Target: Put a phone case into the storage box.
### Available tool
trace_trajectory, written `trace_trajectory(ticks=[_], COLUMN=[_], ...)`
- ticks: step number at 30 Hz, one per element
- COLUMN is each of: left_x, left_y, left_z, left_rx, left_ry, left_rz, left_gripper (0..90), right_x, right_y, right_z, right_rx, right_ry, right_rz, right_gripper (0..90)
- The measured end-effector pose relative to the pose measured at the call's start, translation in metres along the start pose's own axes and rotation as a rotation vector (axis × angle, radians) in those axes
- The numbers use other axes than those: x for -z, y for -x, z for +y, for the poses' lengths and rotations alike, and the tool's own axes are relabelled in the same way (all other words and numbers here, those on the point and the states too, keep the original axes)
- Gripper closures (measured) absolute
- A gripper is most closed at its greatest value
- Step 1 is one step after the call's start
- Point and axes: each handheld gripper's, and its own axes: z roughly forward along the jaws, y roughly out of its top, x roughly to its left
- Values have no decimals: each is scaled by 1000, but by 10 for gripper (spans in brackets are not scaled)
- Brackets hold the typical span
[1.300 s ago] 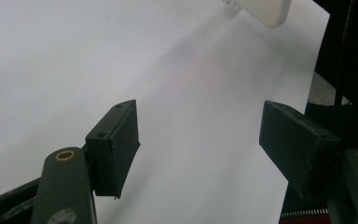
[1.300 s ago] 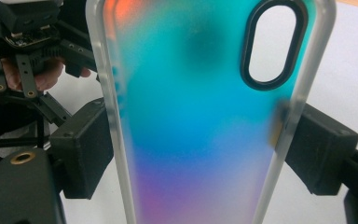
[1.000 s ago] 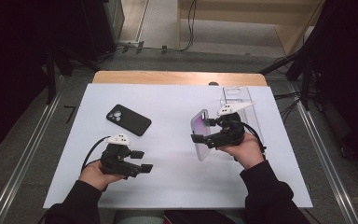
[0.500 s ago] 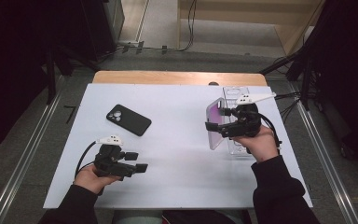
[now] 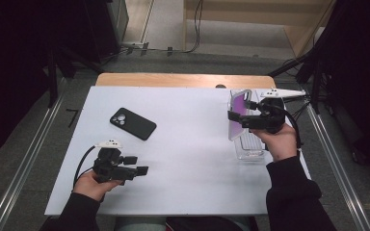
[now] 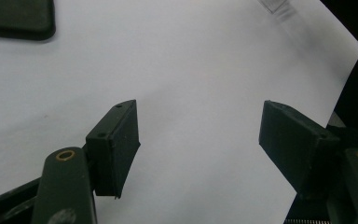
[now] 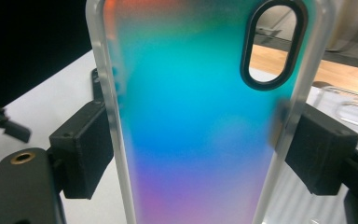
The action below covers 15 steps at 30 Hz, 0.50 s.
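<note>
An iridescent phone case with clear edges and an oval camera hole stands upright in my right gripper. Its two pads are shut on the case's long sides, over the near end of a clear plastic holder at the table's right. In the right gripper view the case spans the gap between the pads of the right gripper. My left gripper rests low at the front left, open with nothing between its jaws. The left gripper looks over bare white table.
A black phone lies face down on the white table top, left of centre, and its corner shows in the left gripper view. A wooden strip runs along the far edge. Cables lie on the floor behind.
My right gripper has carried the case right, farther back and a little up, from near the table's middle to over the clear holder. The left hand has barely shifted.
</note>
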Motion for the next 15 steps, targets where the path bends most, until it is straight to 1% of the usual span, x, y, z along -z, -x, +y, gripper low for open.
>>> trace_trajectory(ticks=[3,6,8,10,12,13,14,15], left_x=[1,2,2,4,6,6,7,7], left_y=[-1,0,0,0,0,0,-1,-1], left_z=[-1,-2,-3,-4,-6,-6,-6,-6], left_rx=[7,3,6,9,12,15,16,20], left_ry=[0,6,4,6,12,17,17,21], left_rz=[7,6,9,12,13,13,19,15], left_gripper=[289,290,290,289,290,290,290,290], right_x=[3,5,6,6,5,4,4,3], right_y=[7,12,16,18,20,21,22,24], right_z=[0,0,-1,-2,-3,-3,-4,-4], right_rx=[-21,-44,-46,-35,-36,-35,-35,-42], right_ry=[14,32,37,44,44,42,42,46], right_rz=[-34,-78,-124,-177,-206,-230,-245,-255], right_gripper=[153,154,153,153,153,153,153,153])
